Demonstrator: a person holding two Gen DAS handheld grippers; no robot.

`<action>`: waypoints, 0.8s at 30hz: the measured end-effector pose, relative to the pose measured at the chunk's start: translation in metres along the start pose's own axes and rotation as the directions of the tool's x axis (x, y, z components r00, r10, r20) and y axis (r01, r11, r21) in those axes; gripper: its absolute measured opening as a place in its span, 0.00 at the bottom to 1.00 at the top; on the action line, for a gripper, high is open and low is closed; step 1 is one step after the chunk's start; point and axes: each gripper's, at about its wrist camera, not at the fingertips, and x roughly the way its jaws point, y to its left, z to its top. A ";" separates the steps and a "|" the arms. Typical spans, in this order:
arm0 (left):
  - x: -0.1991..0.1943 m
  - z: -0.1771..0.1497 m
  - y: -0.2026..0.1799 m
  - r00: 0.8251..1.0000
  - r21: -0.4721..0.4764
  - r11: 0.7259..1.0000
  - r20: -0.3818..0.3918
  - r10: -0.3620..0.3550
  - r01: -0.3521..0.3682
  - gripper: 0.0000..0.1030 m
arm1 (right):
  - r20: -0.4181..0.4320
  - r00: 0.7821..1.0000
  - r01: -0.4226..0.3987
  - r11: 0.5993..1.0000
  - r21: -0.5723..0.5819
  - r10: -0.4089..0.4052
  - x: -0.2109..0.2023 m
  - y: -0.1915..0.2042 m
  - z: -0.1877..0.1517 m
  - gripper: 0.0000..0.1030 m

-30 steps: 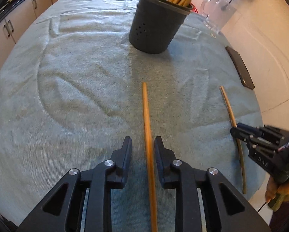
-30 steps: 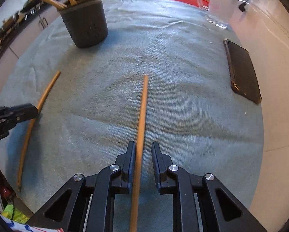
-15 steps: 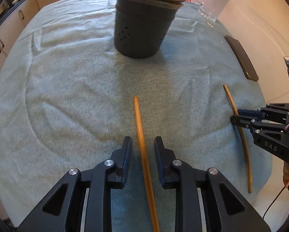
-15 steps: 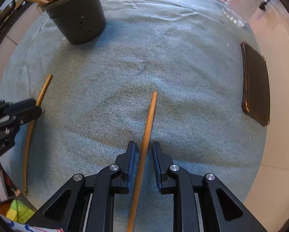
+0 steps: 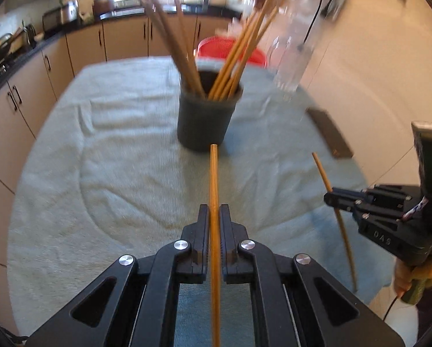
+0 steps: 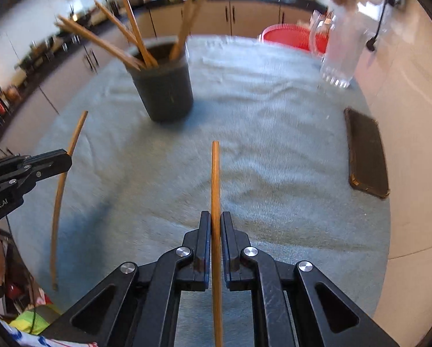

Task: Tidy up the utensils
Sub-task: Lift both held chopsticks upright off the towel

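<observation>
Pinching one chopstick (image 5: 214,185) apiece, left gripper (image 5: 214,217) and right gripper (image 6: 215,219), dark holder (image 5: 205,121) at twelve o'clock.

"DAS" on right gripper (image 5: 330,199), "nRobot.AI" on left gripper (image 6: 66,160)

The left gripper (image 5: 214,217) is clamping a chopstick (image 5: 213,179) whose tip is pointing at the holder (image 5: 205,121); right of the holder, the right gripper (image 5: 331,199) is pinching another stick (image 5: 321,170).
</observation>
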 end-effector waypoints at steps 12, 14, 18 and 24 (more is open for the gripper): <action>-0.073 -0.012 -0.003 0.970 0.005 1.000 0.242 0.021 -0.023 0.06 | 0.232 0.973 -0.027 0.999 0.041 0.017 -0.060 0.024 -0.016 0.06; -0.081 -0.017 -0.004 0.964 0.008 1.000 0.265 0.020 -0.023 0.06 | 0.253 0.967 -0.021 0.999 0.036 0.011 -0.064 0.029 -0.021 0.06; -0.096 -0.023 -0.004 0.955 0.010 1.000 0.298 0.005 -0.009 0.06 | 0.279 0.960 -0.022 0.999 0.023 0.015 -0.075 0.039 -0.026 0.06; -0.107 -0.027 -0.002 0.950 0.000 1.000 0.312 -0.007 0.007 0.06 | 0.310 0.950 -0.033 0.999 0.017 0.026 -0.085 0.045 -0.030 0.06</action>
